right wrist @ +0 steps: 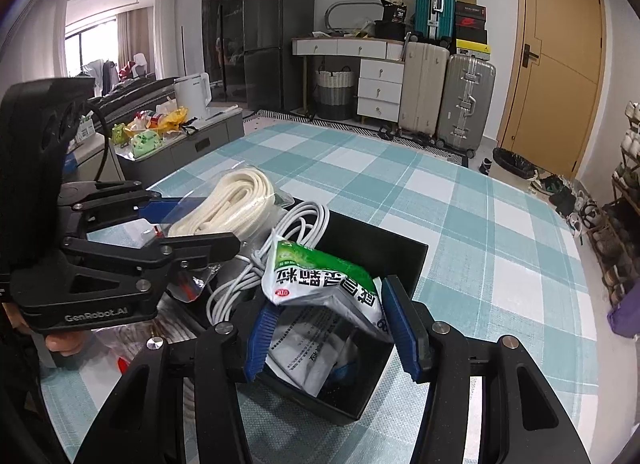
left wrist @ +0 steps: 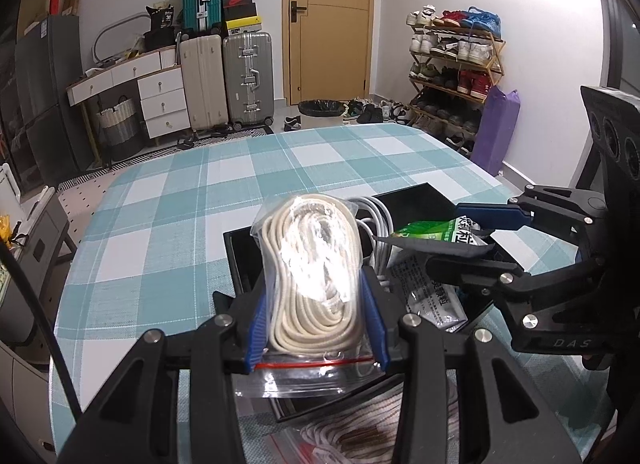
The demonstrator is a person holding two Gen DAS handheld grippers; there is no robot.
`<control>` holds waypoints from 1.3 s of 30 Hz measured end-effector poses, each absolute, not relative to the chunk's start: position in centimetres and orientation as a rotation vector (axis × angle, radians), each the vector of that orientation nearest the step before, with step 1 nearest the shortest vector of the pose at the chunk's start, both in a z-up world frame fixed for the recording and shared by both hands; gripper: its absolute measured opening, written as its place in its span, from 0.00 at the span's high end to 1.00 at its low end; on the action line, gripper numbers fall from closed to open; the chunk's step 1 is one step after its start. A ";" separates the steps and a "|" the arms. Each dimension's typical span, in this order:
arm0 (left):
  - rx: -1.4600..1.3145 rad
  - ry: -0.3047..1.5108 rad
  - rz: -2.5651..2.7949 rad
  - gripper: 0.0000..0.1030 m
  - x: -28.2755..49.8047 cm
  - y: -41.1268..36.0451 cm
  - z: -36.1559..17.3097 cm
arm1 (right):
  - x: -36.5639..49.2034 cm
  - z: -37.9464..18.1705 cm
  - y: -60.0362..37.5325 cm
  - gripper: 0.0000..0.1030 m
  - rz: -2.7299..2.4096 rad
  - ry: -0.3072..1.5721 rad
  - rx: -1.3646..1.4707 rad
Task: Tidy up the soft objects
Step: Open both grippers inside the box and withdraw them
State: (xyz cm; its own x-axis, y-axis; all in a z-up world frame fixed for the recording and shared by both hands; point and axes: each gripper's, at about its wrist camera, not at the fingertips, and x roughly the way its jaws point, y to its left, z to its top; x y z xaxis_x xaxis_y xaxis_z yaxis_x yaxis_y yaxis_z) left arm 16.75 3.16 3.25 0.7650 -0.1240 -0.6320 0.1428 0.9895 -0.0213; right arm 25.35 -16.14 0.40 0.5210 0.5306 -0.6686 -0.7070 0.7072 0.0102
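Note:
My left gripper (left wrist: 316,320) is shut on a clear zip bag of cream rope (left wrist: 310,264) and holds it above the left part of a black box (left wrist: 416,199); the bag also shows in the right wrist view (right wrist: 236,199). My right gripper (right wrist: 330,328) is shut on a green and white packet (right wrist: 324,280), held over the right part of the box (right wrist: 384,248). In the left wrist view the right gripper (left wrist: 468,232) and the packet (left wrist: 436,232) are at the right. A coiled white cable (right wrist: 288,232) lies in the box between them.
The box sits on a table with a teal checked cloth (left wrist: 240,191). Another bag of striped rope (left wrist: 372,424) lies on the table under my left gripper. Suitcases (left wrist: 248,79), a shoe rack (left wrist: 456,63) and a low cabinet (right wrist: 184,143) stand around the table.

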 end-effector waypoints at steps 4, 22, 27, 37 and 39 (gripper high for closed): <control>0.035 0.695 -0.142 0.58 16.7 3.1 3.3 | 25.4 0.4 -16.1 0.46 0.755 0.701 -0.282; -0.025 0.621 -0.075 0.00 12.4 4.8 5.3 | 23.5 1.2 -20.2 0.01 0.667 0.688 -0.144; -0.043 0.627 -0.049 0.00 11.0 5.4 5.0 | 22.6 0.9 -21.1 0.01 0.660 0.709 -0.092; -0.027 0.633 -0.025 0.00 8.2 5.1 4.1 | 20.6 0.3 -21.4 0.01 0.690 0.742 -0.058; -0.013 0.635 -0.022 0.00 7.8 4.9 3.9 | 20.2 0.2 -21.3 0.01 0.688 0.748 -0.058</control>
